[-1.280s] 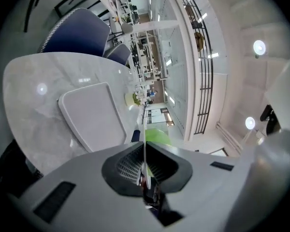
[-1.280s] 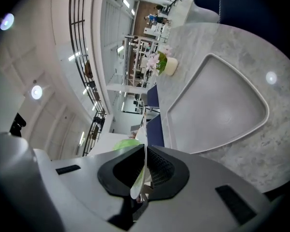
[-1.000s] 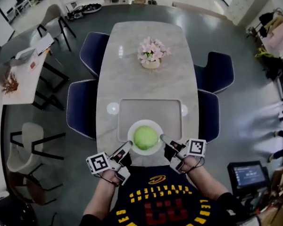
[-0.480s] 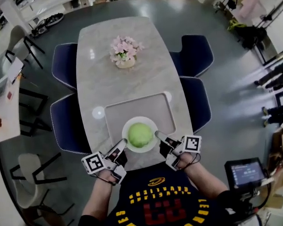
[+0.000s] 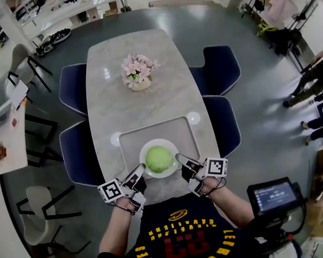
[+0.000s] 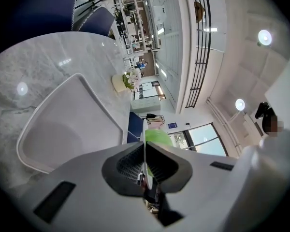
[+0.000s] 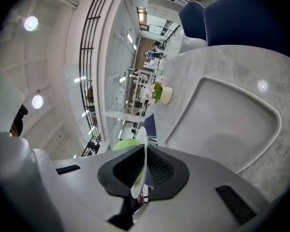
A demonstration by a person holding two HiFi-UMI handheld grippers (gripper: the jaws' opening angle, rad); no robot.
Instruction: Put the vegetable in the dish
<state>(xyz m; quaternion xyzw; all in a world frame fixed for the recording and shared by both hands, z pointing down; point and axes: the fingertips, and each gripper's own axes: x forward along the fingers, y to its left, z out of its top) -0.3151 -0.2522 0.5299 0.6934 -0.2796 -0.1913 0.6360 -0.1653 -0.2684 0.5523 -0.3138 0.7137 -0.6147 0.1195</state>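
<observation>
- Between my two tongs sits the white dish [image 5: 160,141], with the green vegetable [image 5: 159,158] resting in it.
- My left tongs [image 5: 141,169] are clamped on the dish's rim on their side.
- My right tongs [image 5: 178,157] pinch the opposite rim.
- Just beyond both lies the tray [image 5: 156,129].

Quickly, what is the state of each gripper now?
Left gripper: closed on the rim of the round white dish with the green vegetable.
Right gripper: closed on the opposite rim of that dish.
</observation>
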